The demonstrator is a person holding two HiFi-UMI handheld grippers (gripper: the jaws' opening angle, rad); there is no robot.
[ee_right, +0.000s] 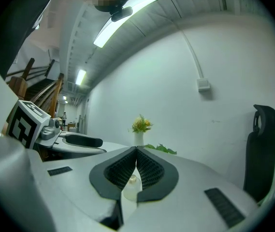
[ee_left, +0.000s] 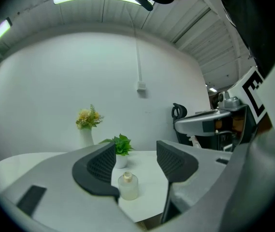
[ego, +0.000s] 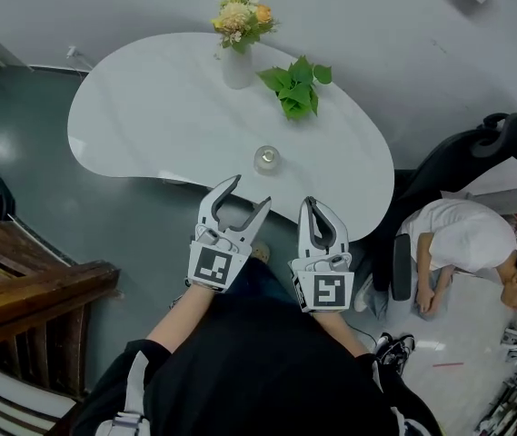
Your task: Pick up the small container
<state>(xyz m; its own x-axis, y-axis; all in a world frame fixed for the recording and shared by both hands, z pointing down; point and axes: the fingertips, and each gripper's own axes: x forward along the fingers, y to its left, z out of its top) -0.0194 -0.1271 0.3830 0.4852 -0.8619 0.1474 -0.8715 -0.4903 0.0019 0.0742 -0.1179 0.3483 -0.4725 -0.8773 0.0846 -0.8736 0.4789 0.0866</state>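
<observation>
The small container [ego: 266, 159] is a clear glass bottle with a round cap, standing near the front edge of the white table [ego: 149, 116]. My left gripper [ego: 250, 191] hovers just short of that edge with its jaws open and nothing between them. In the left gripper view the bottle [ee_left: 128, 186] stands beyond the open left gripper [ee_left: 136, 161], low between the pads and apart from them. My right gripper [ego: 313, 203] is beside it, shut and empty. In the right gripper view the bottle [ee_right: 130, 181] shows partly behind the closed right gripper [ee_right: 137, 161].
A white vase of flowers [ego: 238, 62] and a small potted green plant [ego: 294, 84] stand further back on the table. A black office chair [ego: 476, 153] and a seated person [ego: 467, 239] are at the right. A wooden bench [ego: 31, 284] is at the left.
</observation>
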